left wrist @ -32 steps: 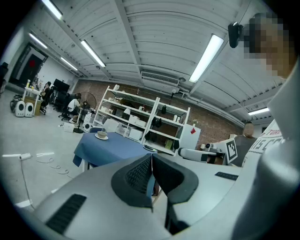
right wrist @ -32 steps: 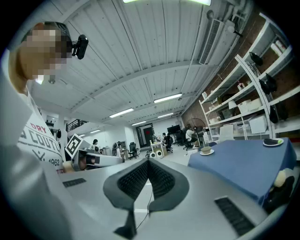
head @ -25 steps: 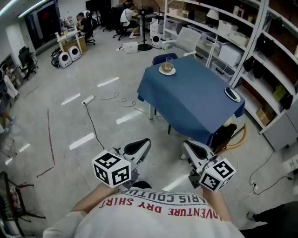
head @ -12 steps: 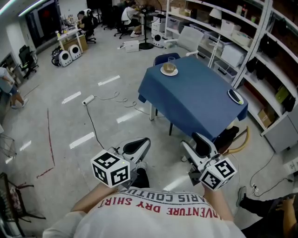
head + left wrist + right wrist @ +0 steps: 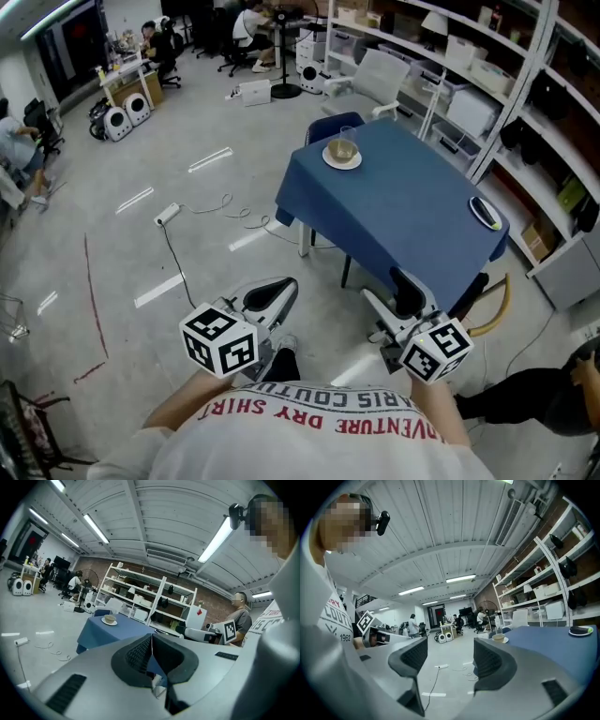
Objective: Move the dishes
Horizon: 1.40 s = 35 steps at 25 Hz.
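step squarely up to the blue table (image 5: pixel 403 220), its saucered bowl (image 5: pixel 342 153) and dark plate (image 5: pixel 487 213) well apart, with the right gripper (image 5: pixel 392 292), whose empty jaws have just been opening, and part the left gripper (image 5: pixel 272 298) (pressed together, empty).
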### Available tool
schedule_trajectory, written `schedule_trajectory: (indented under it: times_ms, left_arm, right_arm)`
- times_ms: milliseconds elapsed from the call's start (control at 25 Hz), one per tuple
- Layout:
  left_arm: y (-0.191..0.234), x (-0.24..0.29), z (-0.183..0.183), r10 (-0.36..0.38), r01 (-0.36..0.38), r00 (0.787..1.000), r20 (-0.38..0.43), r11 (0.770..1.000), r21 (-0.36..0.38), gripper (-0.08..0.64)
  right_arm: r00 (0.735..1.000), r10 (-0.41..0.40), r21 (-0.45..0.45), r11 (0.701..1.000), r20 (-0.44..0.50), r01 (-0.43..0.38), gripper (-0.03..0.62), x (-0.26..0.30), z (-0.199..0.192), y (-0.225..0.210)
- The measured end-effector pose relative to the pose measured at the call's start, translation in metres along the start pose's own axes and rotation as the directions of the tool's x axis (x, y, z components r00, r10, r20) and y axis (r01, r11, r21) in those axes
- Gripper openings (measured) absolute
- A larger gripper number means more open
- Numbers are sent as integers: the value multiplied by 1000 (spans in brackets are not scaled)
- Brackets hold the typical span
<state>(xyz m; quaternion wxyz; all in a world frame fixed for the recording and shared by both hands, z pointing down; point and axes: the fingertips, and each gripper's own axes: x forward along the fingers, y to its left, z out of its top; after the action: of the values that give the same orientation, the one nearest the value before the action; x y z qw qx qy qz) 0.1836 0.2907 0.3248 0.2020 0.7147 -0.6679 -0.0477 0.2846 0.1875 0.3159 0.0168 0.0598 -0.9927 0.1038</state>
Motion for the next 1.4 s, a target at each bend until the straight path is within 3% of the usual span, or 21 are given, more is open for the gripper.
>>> schedule_trajectory:
  times_ms: [280, 640, 1040, 1400]
  left_arm:
    - [101, 50, 49, -45, 45, 998, -42, 999, 0, 29]
    - [232, 99, 99, -32, 31, 998, -45, 999, -7, 29]
    - [286, 151, 121, -60, 58, 997, -54, 998, -24, 29]
    - [348, 235, 135, -83, 78, 990, -115, 996, -47, 29]
  right_arm:
    - [997, -68, -18, 998, -37, 67, 328, 112, 10, -49]
    - [987, -154, -80, 985, -52, 150, 337, 226, 21, -106]
    - [976, -211, -72, 976, -61, 206, 337, 284, 26, -163]
    - [960, -258, -33, 966, -108, 256, 337, 347, 13, -245]
